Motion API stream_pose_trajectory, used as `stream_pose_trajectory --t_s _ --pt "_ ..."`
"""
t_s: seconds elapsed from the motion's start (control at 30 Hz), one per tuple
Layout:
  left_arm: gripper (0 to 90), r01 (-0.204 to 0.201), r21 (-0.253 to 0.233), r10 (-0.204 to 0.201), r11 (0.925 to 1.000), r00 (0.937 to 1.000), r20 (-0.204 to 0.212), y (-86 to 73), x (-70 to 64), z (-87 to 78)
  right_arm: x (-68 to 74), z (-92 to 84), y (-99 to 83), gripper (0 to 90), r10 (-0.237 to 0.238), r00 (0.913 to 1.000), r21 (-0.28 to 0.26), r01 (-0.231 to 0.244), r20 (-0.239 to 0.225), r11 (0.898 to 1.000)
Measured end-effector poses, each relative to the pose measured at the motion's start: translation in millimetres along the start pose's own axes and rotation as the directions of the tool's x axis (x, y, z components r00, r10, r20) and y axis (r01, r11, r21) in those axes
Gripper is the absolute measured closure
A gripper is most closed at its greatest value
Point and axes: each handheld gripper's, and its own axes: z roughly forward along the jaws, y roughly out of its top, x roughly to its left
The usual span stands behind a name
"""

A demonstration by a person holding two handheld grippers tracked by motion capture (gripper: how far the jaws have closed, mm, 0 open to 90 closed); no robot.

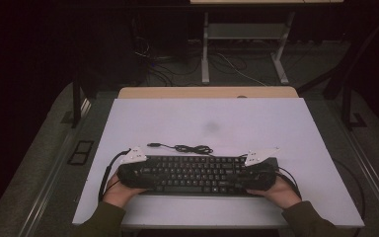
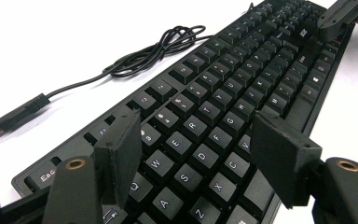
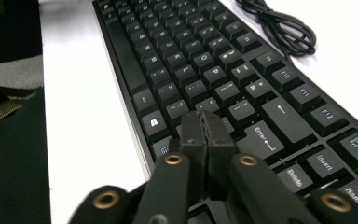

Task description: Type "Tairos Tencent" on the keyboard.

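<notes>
We judge the keyboard [image 1: 192, 174] stiff and light, best taken at its ends, with our left gripper [image 2: 200, 154] spread over its left keys and our right gripper [image 3: 206, 125] clenched empty above its right keys.

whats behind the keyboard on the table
Behind the keyboard lies its loosely coiled black cable with the USB plug free on the white table. Where the cable joins the keyboard cannot be seen.

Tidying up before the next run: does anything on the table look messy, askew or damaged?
Nothing looks damaged. The keyboard lies square to the table's front edge. Its cable lies loosely tangled behind it, and the USB plug lies unplugged on the table.
</notes>
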Motion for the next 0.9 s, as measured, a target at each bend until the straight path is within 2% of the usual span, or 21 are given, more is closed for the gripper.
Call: stream_pose_trajectory --t_s 0.6,0.9 --pt "33.1 0.0 0.0 0.0 1.0 1.0 -0.001 0.0 0.1 0.0 0.1 10.7 -4.9 89.2 -0.032 0.9991 0.077 0.03 0.026 0.997" --pt "35.3 -0.001 -0.005 0.001 1.0 1.0 0.005 2.5 -1.7 4.8 0.3 11.8 -5.6 89.2 -0.032 0.9992 0.079 0.03 0.024 0.996"
